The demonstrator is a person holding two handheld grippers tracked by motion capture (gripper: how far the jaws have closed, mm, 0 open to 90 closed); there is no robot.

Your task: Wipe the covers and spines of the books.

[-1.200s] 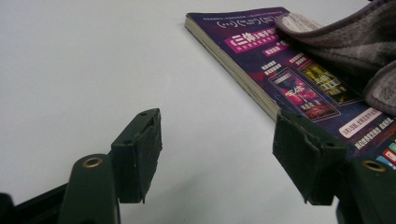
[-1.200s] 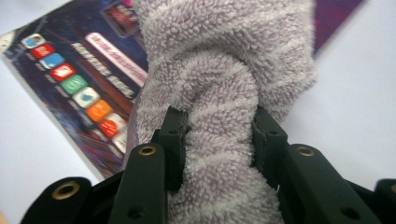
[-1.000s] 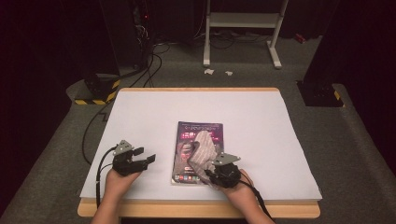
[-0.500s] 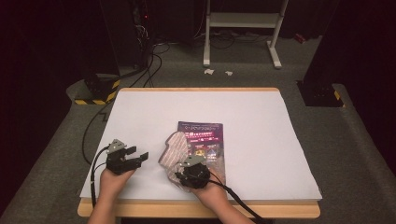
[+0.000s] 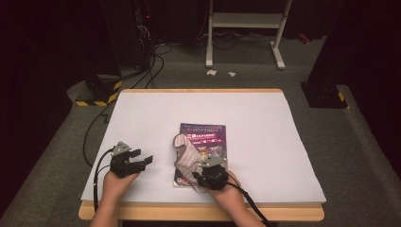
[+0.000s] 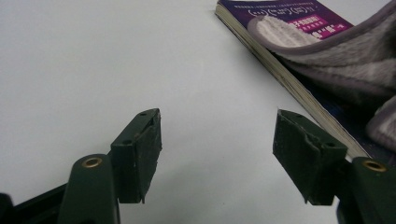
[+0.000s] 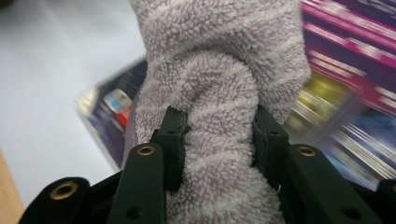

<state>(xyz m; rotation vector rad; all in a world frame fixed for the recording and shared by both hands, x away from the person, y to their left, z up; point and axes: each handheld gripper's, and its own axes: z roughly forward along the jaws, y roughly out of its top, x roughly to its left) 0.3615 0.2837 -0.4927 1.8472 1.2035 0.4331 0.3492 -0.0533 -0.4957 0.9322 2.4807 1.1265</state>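
The right gripper is clamped on a bunched fold of a striped grey-lilac towel; in the right gripper view its two black jaws press into the fleecy cloth from both sides, with the fabric bulging up and curling over between them. The person's right hand holds that gripper near the front edge of the table, a little right of the middle, pointing away from the person. The towel lies crumpled over the front left part of a purple magazine, which rests flat on the table's white surface at about the centre, nearer the front edge. The left gripper stands wide open and holds nothing; in the left gripper view its fingertips hover above the bare white surface, just beside the magazine's page edge, with the towel draped on the cover. The left hand holds it near the front left corner, pointing right toward the magazine.
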